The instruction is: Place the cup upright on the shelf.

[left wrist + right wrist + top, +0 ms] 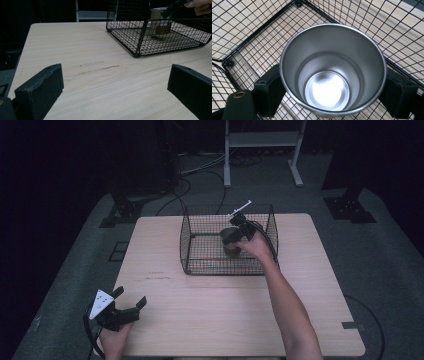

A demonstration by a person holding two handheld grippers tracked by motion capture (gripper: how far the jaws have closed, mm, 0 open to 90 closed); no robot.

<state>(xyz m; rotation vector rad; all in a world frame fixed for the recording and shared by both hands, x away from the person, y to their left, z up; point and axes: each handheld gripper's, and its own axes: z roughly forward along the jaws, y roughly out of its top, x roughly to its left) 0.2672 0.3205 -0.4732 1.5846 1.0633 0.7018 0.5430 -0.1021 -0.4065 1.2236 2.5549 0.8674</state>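
The right gripper (233, 236) is down inside the black wire-mesh basket (200, 265) at the far middle of the pale wooden table (200, 320), and its two black jaws are clamped on either side of a round, brushed stainless-steel cup (333, 70). Looking straight down along the jaws in the right gripper view, the cup is open-topped and empty, with a thin rolled rim, smooth grey walls stepping inward partway down, and a bright, shiny disc of a bottom catching the light. Under it runs the basket's grid floor, with the wood grain showing through. From the left gripper view, the cup (160, 21) stands upright in the basket (130, 37), a brownish band around its lower half. Over at the near left corner, the left gripper (129, 301) sits just above the tabletop, jaws spread wide apart with nothing between them, well away from the basket.
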